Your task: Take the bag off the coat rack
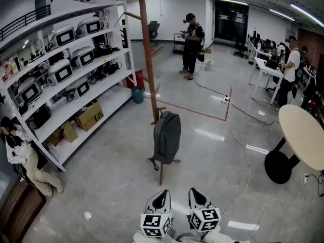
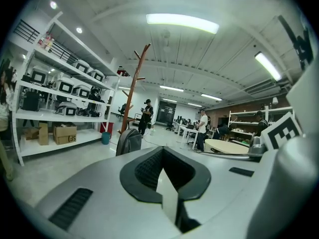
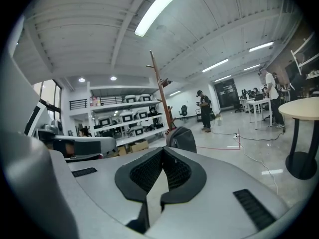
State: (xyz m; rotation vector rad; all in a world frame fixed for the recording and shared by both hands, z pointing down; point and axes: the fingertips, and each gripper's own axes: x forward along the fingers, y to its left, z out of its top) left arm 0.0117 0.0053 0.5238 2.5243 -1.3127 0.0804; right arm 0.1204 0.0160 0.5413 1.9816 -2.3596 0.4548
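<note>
The bag point(image 1: 167, 137) hangs low on the coat rack point(image 1: 148, 54), well apart from both claws. Left claw point(image 1: 161, 195) and right claw point(image 1: 198, 194): near, jaws together, holding nothing.

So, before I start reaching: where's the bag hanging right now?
In the head view, the grey bag hangs low on the wooden coat rack, centre frame, right of the white shelving.
</note>
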